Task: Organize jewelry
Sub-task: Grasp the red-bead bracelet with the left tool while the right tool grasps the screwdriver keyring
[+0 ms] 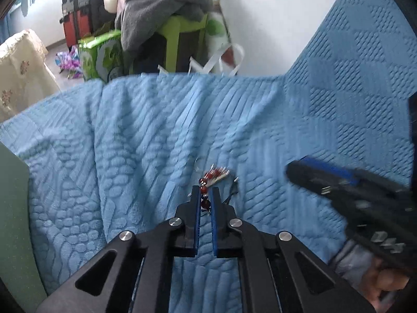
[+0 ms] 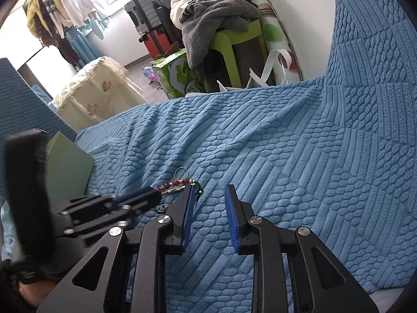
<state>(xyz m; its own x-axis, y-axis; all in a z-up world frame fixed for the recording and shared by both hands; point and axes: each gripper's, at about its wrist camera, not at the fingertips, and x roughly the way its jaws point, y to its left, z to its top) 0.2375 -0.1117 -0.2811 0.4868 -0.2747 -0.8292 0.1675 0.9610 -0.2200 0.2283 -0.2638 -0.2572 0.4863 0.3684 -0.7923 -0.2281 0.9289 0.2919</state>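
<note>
We hold our left gripper (image 1: pixel 205 191) tilted down onto a light blue fleece sofa cover with a raised quilted pattern (image 1: pixel 130 143), and its blue-padded fingers (image 1: pixel 197 216) are pinched together on a string of dark red beads with small silver charms and a tassel (image 1: pixel 208 180). The beaded piece lies on the cover, its lower beads squeezed between the pads and its charm end fanning out just past the tips. In the right wrist view a thin silver ring (image 2: pixel 180 172) sits at the far end of the same piece.

Our right gripper (image 2: pixel 209 191) hovers just beside it, jaws apart with only the cover between them. A pale green flat-sided box (image 2: pixel 69 161) stands near the left gripper on the cover.
</note>
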